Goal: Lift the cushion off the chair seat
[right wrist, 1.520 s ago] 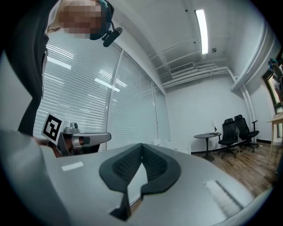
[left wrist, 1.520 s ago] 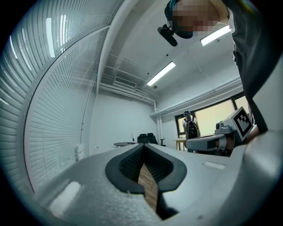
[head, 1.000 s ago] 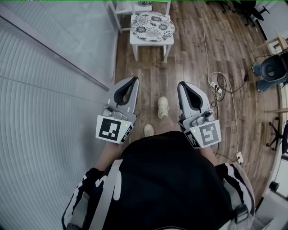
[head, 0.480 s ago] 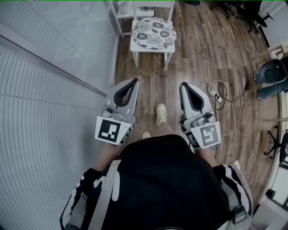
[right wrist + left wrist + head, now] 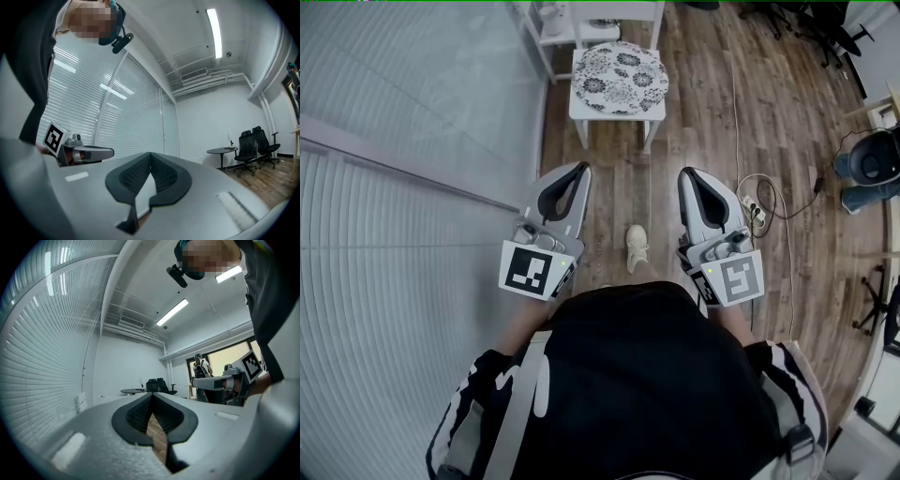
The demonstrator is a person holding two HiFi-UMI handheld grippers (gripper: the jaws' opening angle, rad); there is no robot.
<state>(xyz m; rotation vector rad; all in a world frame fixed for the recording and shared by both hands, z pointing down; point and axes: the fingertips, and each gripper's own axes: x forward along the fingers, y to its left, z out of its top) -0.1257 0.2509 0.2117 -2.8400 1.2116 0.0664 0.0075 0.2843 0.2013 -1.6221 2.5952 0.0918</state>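
On the wood floor (image 5: 703, 131), a white chair (image 5: 617, 106) bears the cushion (image 5: 620, 67) on its seat. Left gripper (image 5: 579, 169) and right gripper (image 5: 686, 174), both clenched tight.

A black-and-white floral cushion (image 5: 620, 68) on a white chair (image 5: 617, 97), brown wood-plank floor (image 5: 694, 141), grey grippers with black-and-white square markers.

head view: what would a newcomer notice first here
The left gripper and right gripper are held side by side at mid-frame, both shut and empty. Beyond them, at the top, a flower-patterned cushion lies on a white chair on the wood floor. Pale blinds fill the whole left side.
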